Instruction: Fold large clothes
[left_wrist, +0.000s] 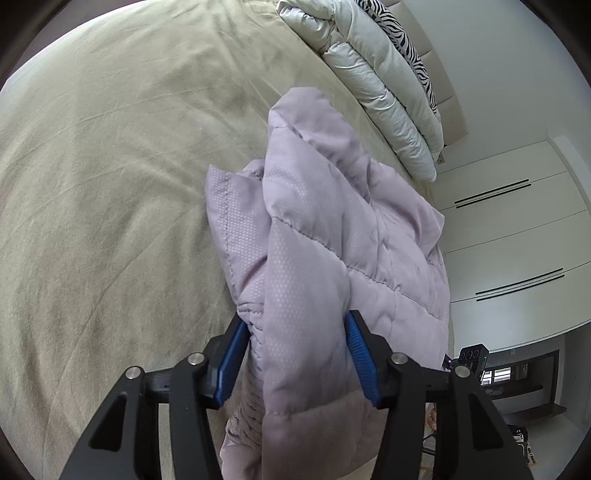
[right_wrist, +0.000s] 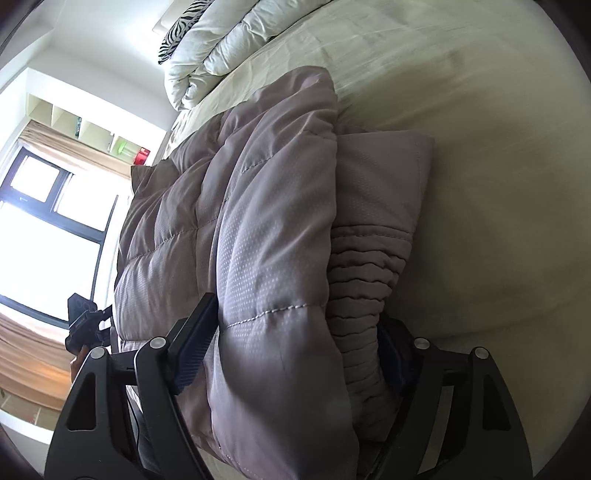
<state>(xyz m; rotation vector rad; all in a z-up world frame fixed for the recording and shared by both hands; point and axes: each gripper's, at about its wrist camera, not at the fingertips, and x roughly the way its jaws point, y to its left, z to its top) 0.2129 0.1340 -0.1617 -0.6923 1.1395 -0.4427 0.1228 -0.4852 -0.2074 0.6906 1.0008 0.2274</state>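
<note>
**Both grippers clamp a quilted lilac jacket over a bed**

The left gripper (left_wrist: 297, 354) and right gripper (right_wrist: 295, 343) each pinch thick folds of the puffy, stitched jacket (left_wrist: 332, 229). Beyond spreads wide, smooth beige bedsheet (left_wrist: 110, 166). Farthest, a white duvet (left_wrist: 388, 92) lines the bed's edge.

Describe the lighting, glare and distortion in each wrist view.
Left wrist view: even, soft light on the lilac jacket; fisheye bends the beige bedsheet and wardrobe doors; dark corners. Right wrist view: the window is blown out with glare, leaving the jacket backlit and greyer; the sheet looks slightly smeared.
</note>
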